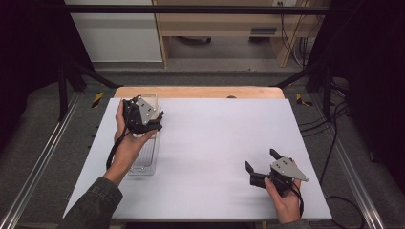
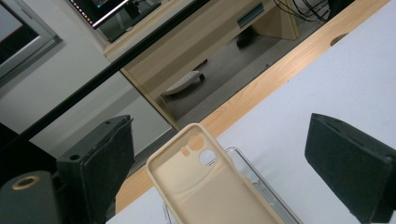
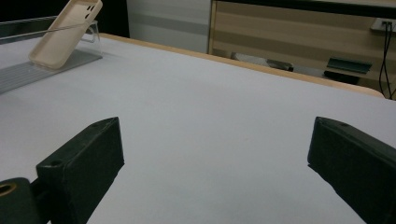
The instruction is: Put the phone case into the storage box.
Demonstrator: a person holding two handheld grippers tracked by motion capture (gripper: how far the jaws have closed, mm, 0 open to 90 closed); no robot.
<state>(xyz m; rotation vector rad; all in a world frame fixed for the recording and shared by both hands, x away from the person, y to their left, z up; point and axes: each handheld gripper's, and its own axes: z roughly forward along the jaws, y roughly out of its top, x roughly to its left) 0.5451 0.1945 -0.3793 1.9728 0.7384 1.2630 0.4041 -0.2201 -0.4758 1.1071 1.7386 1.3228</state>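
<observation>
Nearest the high camera, the right hand-held gripper (image 1: 260,167) rests low on the white counter (image 1: 215,143) at the near right, its jaws spread apart and holding nothing. Far left, the left hand-held gripper (image 1: 155,119) hovers over a clear plastic rectangular tray (image 1: 145,164).

Seen from the left gripper view, the jaws stand wide apart, and between them a beige soft phone case (image 2: 210,186) leans tilted, hollow side up, its top past the tray's clear rim (image 2: 261,179). No pad touches it.

From the right gripper view, the case (image 3: 63,35) sits far left, propped against the tray wall (image 3: 93,32), well apart from these open jaws.

My judgement: closing on the leaning case could nudge it flat or push the light tray along the smooth counter, since the case rests loosely and nothing steadies the tray.
</observation>
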